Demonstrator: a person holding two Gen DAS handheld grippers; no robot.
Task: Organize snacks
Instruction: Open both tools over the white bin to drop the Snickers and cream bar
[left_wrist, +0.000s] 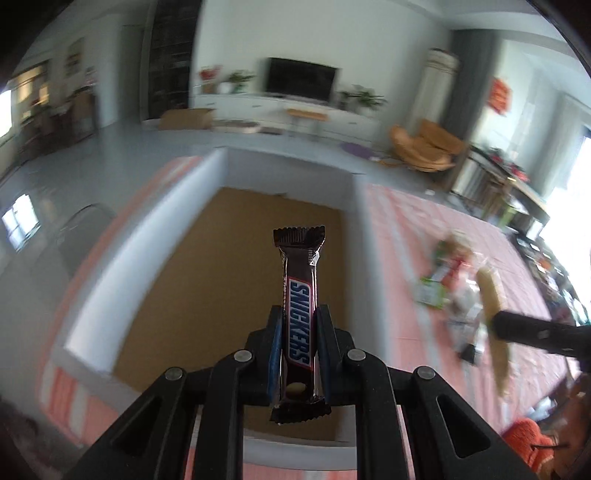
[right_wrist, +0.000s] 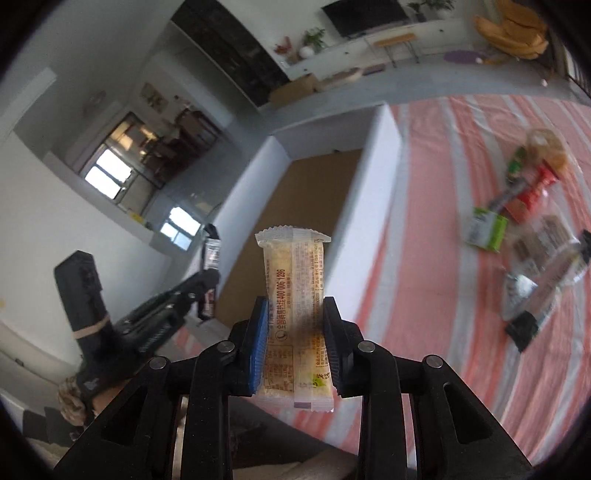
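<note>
Left tool (left_wrist: 298, 314): I have it clamped tight on the Snickers bar (left_wrist: 299, 321); the bar stands upright between the blue pads, above the box floor.
Right tool (right_wrist: 295, 306): I see it gripping a pale yellow snack packet (right_wrist: 293, 295), upright, printed side toward the camera.
Box (left_wrist: 147, 266): white walls, brown cardboard floor, sitting on the pink-and-white striped cloth (right_wrist: 424, 295) over the counter. Nothing visible inside it.
Loose snacks (right_wrist: 524, 229): heaped on the cloth to the right of the box, well apart from it.
Right view only: shows my left tool from the side with its bar, just beside the box's left wall.
Left view only: shows the right tool's tip with the yellow packet hanging in front of the snack heap.
Far: television (left_wrist: 301, 83) on a white cabinet.
Hard to read: the heap is motion-blurred; green, red and clear wrappers only, no labels legible.
</note>
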